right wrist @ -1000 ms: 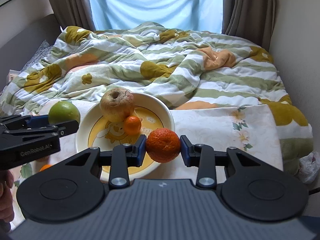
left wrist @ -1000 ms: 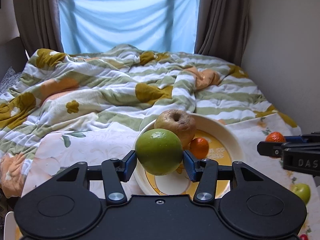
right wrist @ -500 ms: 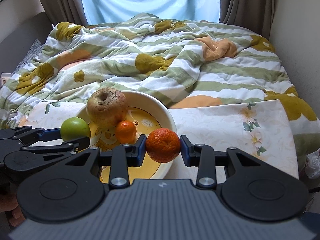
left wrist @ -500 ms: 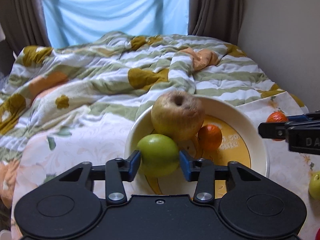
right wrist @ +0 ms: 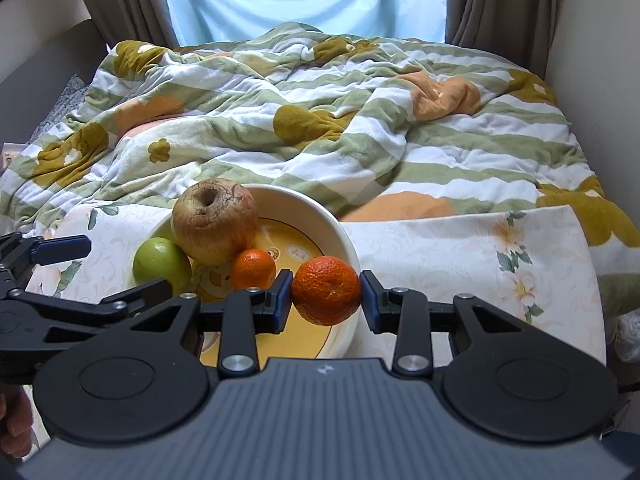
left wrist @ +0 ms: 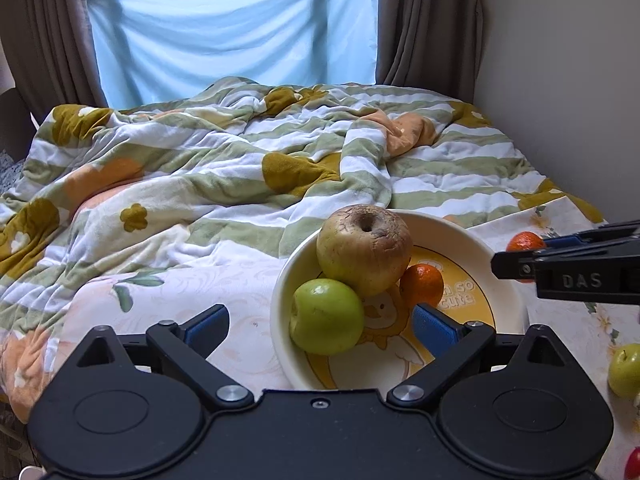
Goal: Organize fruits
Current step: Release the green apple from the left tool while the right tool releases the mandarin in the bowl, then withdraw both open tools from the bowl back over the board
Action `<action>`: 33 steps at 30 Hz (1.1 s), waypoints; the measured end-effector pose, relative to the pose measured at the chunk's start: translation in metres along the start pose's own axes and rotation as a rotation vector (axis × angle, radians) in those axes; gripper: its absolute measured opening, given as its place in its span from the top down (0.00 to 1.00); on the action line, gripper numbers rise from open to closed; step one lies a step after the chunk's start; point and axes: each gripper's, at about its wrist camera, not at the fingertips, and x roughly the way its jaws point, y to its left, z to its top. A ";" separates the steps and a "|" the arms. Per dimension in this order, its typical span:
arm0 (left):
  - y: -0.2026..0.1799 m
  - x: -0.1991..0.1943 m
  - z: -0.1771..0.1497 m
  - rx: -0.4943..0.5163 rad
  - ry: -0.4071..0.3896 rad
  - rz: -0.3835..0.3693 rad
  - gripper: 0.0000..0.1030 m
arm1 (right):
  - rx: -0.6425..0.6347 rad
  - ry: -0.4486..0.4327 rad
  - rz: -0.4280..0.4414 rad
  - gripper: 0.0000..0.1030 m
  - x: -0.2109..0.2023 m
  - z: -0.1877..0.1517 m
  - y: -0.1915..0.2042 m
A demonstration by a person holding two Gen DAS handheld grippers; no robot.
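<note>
Green apple (left wrist: 326, 322), smooth and glossy, against a wrinkled brownish apple (left wrist: 364, 249).

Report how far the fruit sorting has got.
Done: a brownish apple, a small mandarin and a green apple lie in the bowl; the left gripper is opening. In hand: the right gripper holds a mandarin. Left: another green apple on the cloth.

I count three apples (left wrist: 326, 322) and two tangerines (right wrist: 326, 290). One bowl (left wrist: 472, 236), one red fruit (left wrist: 633, 464) at the edge.
</note>
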 end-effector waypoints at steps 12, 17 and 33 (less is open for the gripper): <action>0.016 -0.024 -0.009 -0.072 0.011 -0.004 0.03 | -0.098 -0.021 0.041 0.50 0.026 0.008 0.010; 0.020 -0.026 -0.014 -0.090 0.019 -0.002 0.03 | -0.071 -0.023 0.044 0.50 0.039 0.010 0.005; 0.021 -0.043 -0.023 -0.094 0.009 0.010 0.03 | -0.045 -0.096 0.004 0.00 0.020 0.012 0.005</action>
